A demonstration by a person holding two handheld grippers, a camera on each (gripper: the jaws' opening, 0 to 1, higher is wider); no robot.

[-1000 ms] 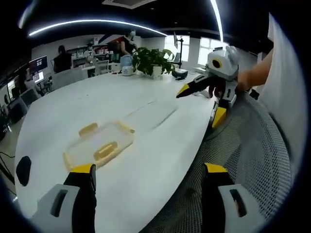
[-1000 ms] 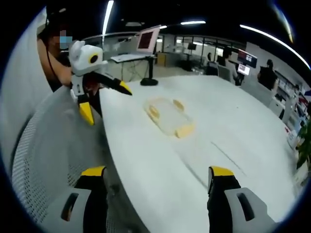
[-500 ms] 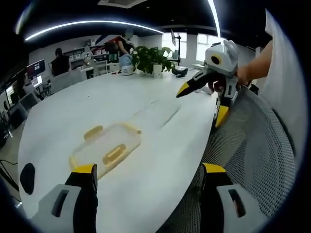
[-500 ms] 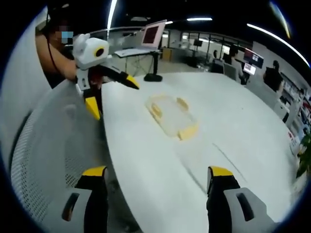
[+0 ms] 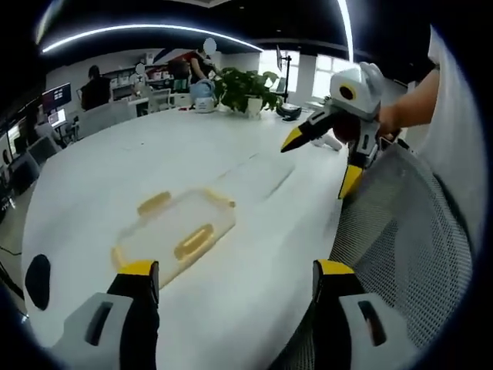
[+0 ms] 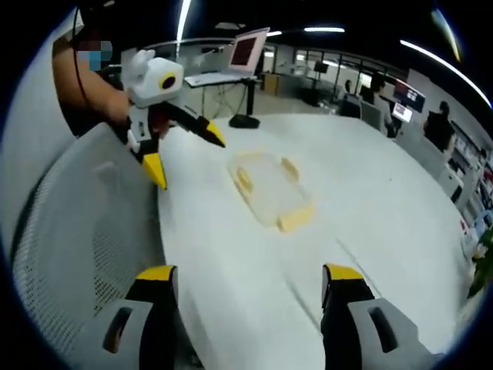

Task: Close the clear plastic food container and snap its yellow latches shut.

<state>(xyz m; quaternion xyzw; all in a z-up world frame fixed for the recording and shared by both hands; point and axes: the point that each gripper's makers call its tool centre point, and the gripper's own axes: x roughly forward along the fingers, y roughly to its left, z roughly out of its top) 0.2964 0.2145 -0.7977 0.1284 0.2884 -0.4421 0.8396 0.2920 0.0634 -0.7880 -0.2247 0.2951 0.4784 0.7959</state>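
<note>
Flat on the table, clear container (yellow latches).

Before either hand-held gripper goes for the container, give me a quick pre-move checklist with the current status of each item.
1. Left hand-held gripper open and holding nothing: ok, jaws spread wide.
2. Right hand-held gripper open and holding nothing: ok, jaws spread wide.
3. Clear plastic food container within view of both cameras, flat on the white table: ok.
4. Nothing between either gripper and the container: ok, bare tabletop.
5. Lid seated on the container: cannot tell; the clear plastic is too blurred.
6. Yellow latches snapped shut: cannot tell; they show as yellow tabs at the edges, but their position is unclear.
</note>
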